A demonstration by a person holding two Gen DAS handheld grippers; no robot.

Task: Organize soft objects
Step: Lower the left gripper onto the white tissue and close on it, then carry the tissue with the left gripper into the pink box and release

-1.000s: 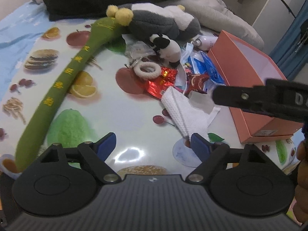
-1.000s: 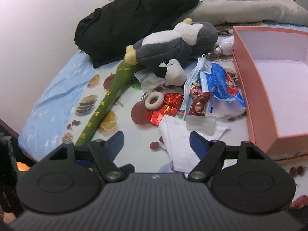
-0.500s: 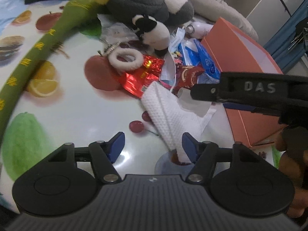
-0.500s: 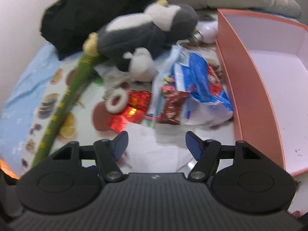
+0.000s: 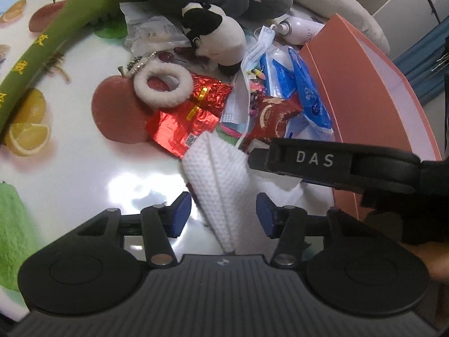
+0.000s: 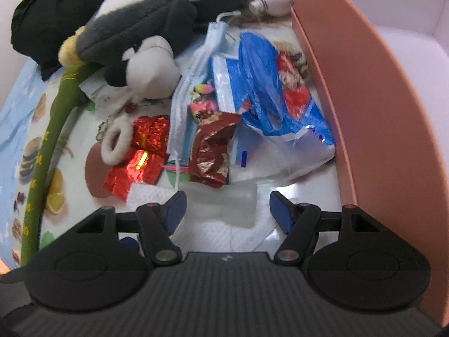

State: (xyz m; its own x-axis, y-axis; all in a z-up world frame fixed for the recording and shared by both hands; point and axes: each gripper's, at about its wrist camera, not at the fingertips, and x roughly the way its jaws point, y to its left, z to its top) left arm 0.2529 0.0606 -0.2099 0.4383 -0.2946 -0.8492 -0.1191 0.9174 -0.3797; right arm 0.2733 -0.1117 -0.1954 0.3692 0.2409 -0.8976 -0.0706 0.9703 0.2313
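Observation:
A white waffle-weave cloth [image 5: 221, 174] lies on the fruit-print table. My left gripper [image 5: 224, 215] is open with its blue pads on either side of the cloth's near fold. My right gripper [image 6: 227, 209] is open over the same cloth [image 6: 213, 229], straddling a clear soft tube [image 6: 224, 200] on it; its arm [image 5: 331, 165] crosses the left wrist view. A small black-and-white plush [image 5: 216, 33], a grey penguin plush [image 6: 146, 16], a long green plush [image 5: 42, 47] and a fluffy white ring [image 5: 162, 87] lie behind.
An open orange box [image 6: 364, 118] stands at the right. Red foil wrappers [image 5: 190, 118], a brown snack packet [image 6: 210, 151], a blue bag [image 6: 275, 92], a face mask [image 6: 193, 78] and a white bottle [image 5: 297, 29] litter the middle. Black clothing [image 6: 56, 8] lies behind.
Both grippers have moved forward and down toward the white cloth. The left one now straddles its fold and the right one sits over the clear tube.

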